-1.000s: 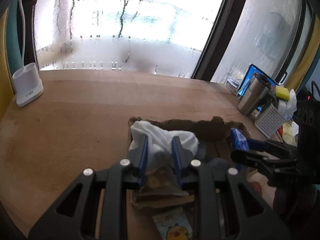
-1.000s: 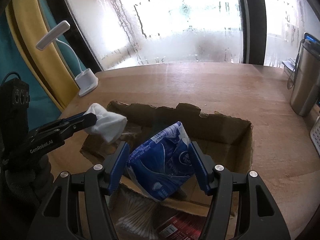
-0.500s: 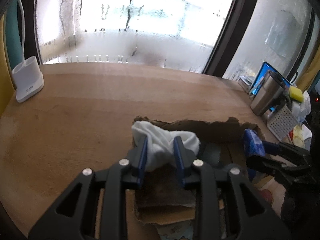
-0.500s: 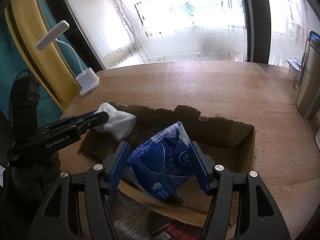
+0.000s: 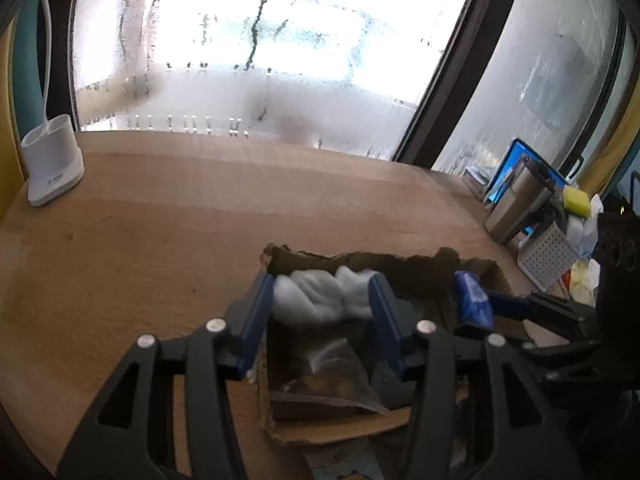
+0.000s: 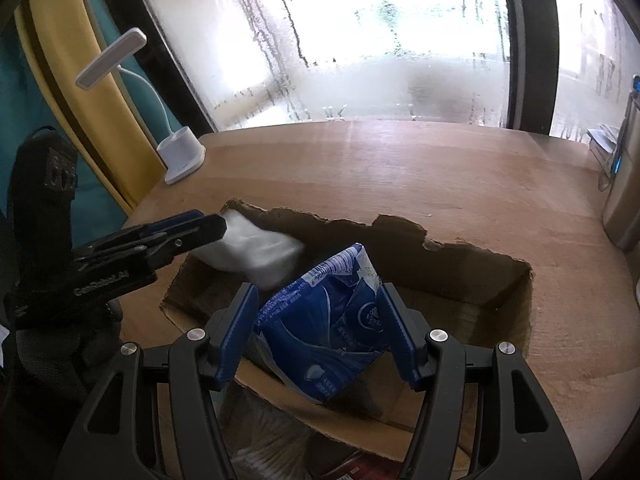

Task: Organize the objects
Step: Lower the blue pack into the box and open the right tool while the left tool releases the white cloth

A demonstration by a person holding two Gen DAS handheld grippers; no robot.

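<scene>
White cloth bundle (image 5: 320,300) between the opening left fingers (image 5: 256,320), over the cardboard box (image 5: 400,268), blue tissue pack (image 6: 324,320) clamped between the right fingers (image 6: 236,324), box on the wooden worktop (image 5: 200,208), lamp base (image 5: 52,168) beyond.

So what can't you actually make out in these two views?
- White bundle, both views: motion-blurred between the opening left gripper jaws; its material is unclear.
- Box bottom, right wrist view: hidden behind the blue packet and right gripper.
- Steel mug, right wrist view: cut off by the edge.
- Packet print: too small to read.
</scene>
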